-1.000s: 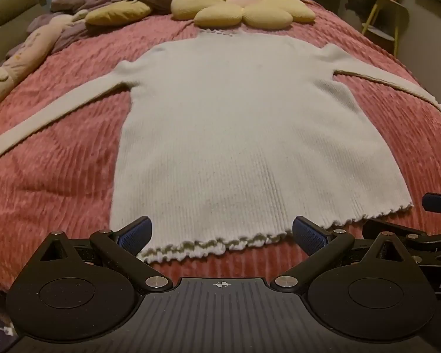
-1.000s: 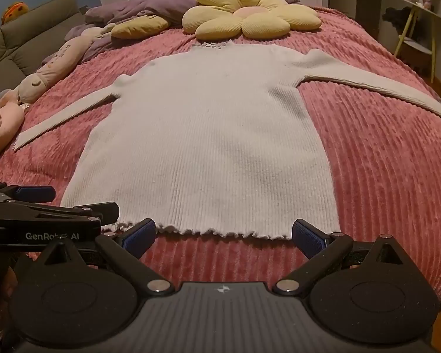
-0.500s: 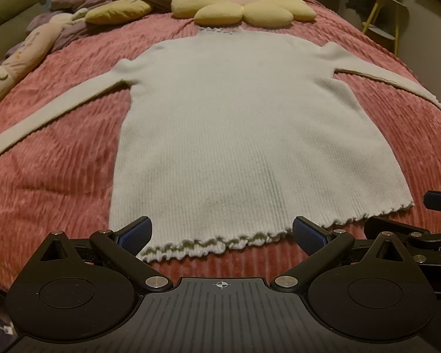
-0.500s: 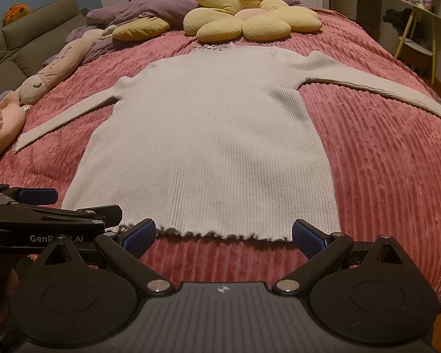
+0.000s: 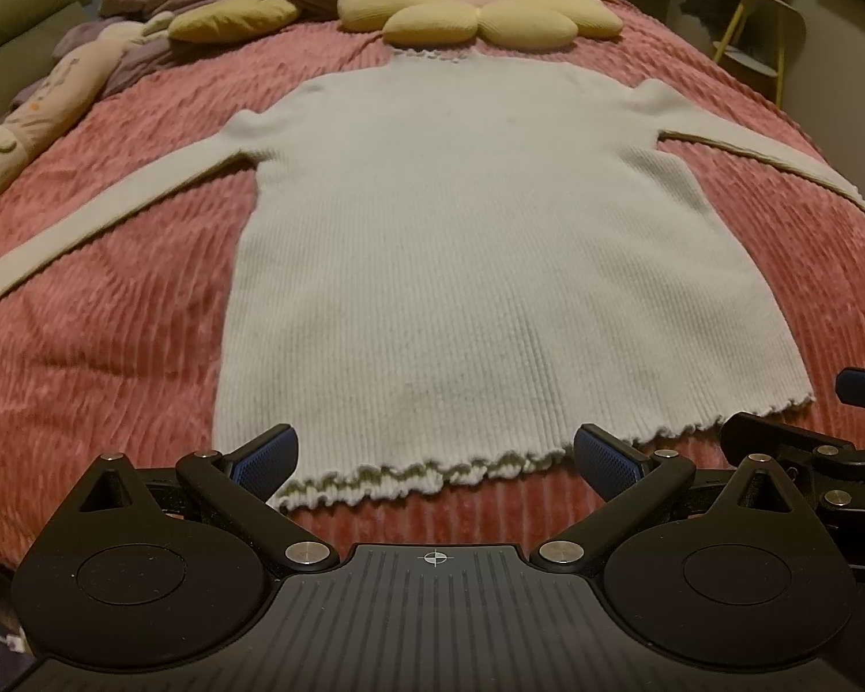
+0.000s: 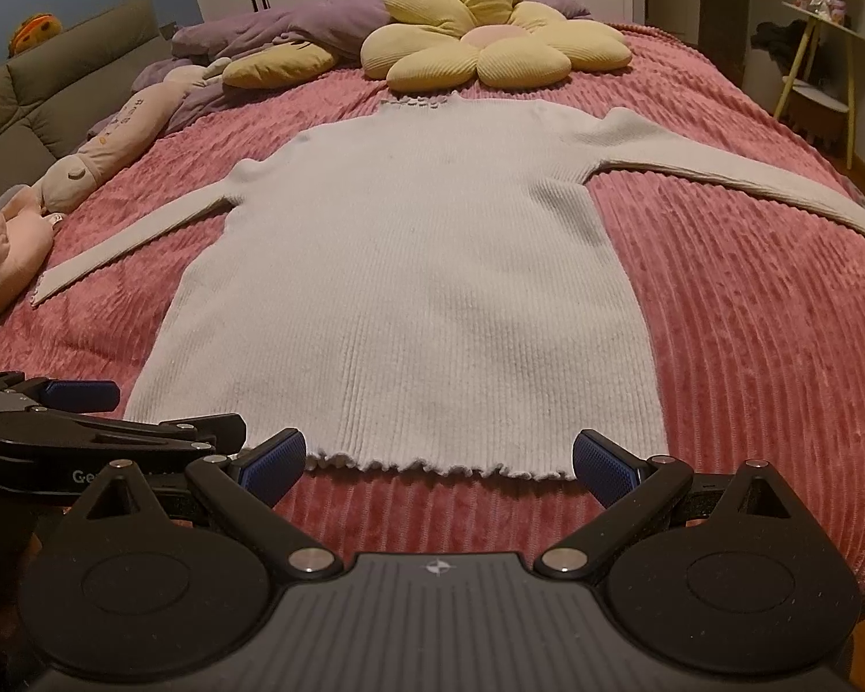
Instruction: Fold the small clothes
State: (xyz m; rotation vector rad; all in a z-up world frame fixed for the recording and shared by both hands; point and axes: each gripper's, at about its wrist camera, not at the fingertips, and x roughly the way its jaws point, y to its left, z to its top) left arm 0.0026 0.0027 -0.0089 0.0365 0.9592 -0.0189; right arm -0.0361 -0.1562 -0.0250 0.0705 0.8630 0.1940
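Left gripper [image 5: 435,455] and right gripper [image 6: 439,458] both spread wide, holding nothing, just short of the frilly hem. Right sleeve cuff cut off at frame edge. Pale ribbed long-sleeved knit sweater [image 5: 478,242] lies flat, sleeves out, on pink ribbed plush bedspread [image 5: 115,317], collar touching yellow flower-shaped cushion [image 6: 484,52].

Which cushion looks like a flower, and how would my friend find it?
Start at the pink ribbed bedspread with the pale sweater spread flat on it. Look just past the sweater's frilly collar, toward the headboard end. There sits the flower cushion, the only one with yellow petals around a pink middle.
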